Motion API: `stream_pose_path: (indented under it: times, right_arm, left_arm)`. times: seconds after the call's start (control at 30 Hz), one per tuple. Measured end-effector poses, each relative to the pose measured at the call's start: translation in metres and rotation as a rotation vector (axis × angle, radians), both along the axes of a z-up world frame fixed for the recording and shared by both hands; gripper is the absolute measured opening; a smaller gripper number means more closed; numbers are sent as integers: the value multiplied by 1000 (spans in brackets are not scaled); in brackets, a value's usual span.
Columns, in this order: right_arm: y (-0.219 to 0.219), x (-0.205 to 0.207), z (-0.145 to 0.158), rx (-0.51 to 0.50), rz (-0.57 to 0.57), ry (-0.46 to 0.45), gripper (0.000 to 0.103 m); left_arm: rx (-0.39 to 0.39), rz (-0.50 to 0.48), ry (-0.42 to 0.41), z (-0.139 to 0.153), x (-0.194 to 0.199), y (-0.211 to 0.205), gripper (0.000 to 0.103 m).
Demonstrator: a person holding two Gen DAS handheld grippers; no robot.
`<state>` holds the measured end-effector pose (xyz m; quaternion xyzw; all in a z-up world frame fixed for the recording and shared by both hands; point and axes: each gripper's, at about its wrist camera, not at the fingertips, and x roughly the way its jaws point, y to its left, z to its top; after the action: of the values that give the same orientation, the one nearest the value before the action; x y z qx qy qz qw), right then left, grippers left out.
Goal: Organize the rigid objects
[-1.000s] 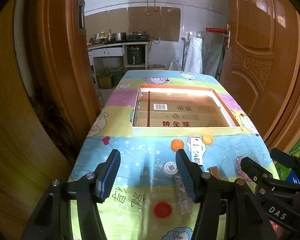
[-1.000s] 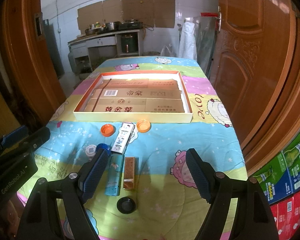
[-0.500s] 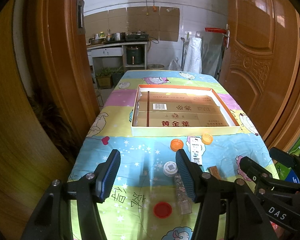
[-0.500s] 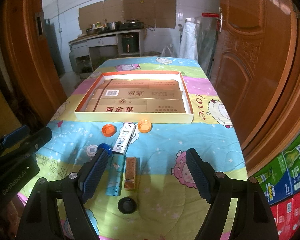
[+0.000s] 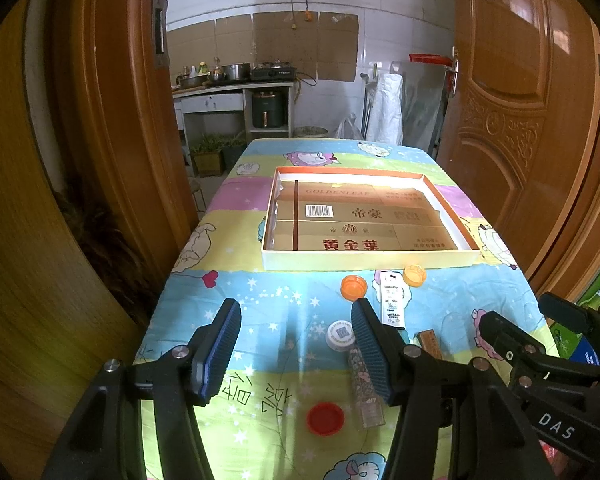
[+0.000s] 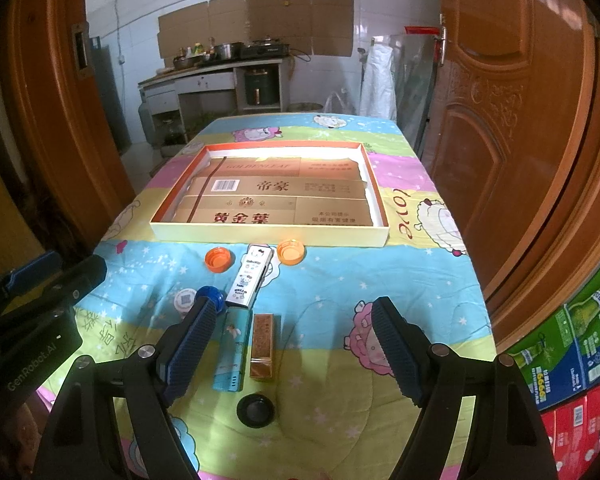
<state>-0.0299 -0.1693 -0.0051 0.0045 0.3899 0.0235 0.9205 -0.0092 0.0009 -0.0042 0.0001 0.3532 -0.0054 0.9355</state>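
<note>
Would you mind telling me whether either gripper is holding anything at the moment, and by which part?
Nothing is held: the left gripper and right gripper both hang open above the table.

"GOLDENLEAF" and a barcode are printed on the cardboard (image 5: 364, 220); "DAS" on the right gripper (image 5: 556, 424); "love" on the cloth (image 6: 404, 216).

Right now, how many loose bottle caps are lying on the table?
6: two orange caps near the tray, white, blue, black, and red. More may hide behind grippers.
</note>
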Motion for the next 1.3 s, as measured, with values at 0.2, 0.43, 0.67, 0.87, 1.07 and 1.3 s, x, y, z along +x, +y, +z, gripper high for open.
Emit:
stream_pose_path:
  times: [0.2,0.43,0.67,0.87,1.07,1.3]
  right_arm:
    - [-1,1,-1,0,-1,2,81]
    - [3,-2,-10,24,12,12,81]
    - [3,-11,-36,28,43,49,81]
    - [5,-15,-50,10,72,57,81]
    - [12,-25,-64,-35,114,45,81]
    - [18,-33,-80,-29,158,73,81]
  left_arm:
    - [-28,21,5,-4,0,8,58]
    - [-56,45,-2,-8,0,28,58]
    - [-70,-2,15,-28,-7,35,58]
    - [-54,-136,38,-51,-21,21,58]
    - [-21,-216,58,-71,-32,7,57]
    - [1,-248,75,-84,-36,4,55]
